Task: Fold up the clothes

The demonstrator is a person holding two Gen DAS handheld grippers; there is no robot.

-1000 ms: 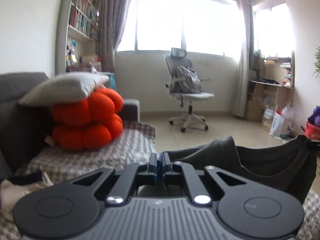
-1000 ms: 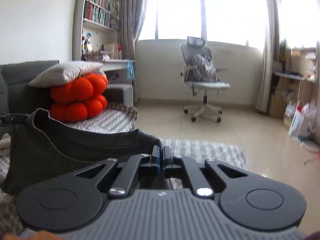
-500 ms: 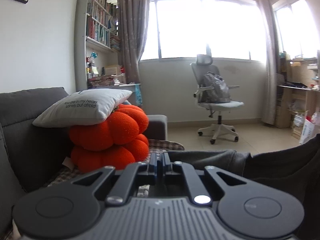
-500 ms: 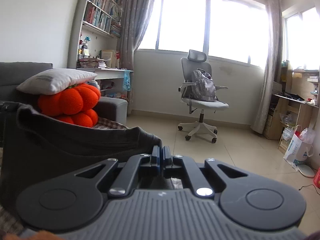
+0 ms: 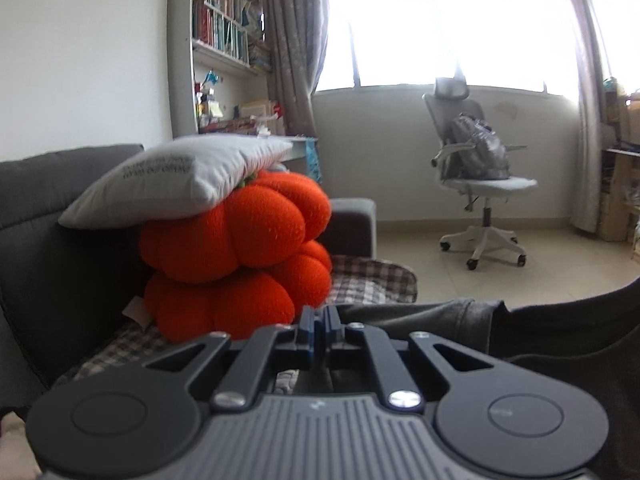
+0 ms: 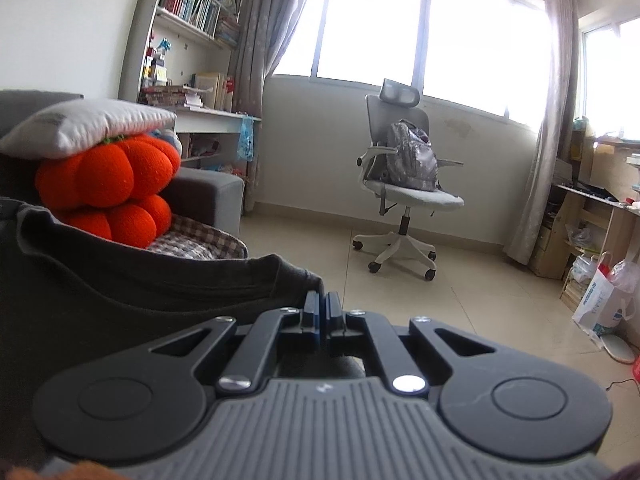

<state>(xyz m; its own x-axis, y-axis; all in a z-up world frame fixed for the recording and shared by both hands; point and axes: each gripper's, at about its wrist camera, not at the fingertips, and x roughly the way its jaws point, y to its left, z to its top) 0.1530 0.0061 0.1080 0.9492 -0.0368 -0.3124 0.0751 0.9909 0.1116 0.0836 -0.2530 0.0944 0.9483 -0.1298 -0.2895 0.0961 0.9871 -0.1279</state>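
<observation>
White bag (image 6: 604,304) (right view only)

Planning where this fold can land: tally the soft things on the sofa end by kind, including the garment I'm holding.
Dark grey garment, stretched between left gripper and right gripper: 1
Orange pumpkin cushions, stacked: 2
White pillow, on top of them: 1
Checked blanket, on the seat: 1
Total: 5

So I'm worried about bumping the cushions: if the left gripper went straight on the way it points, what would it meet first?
Probably the stacked orange plush pumpkin cushions on the checked sofa cover. They sit just past the left gripper, slightly left of its line, so depth is uncertain. It is shut on the dark grey garment.
</observation>
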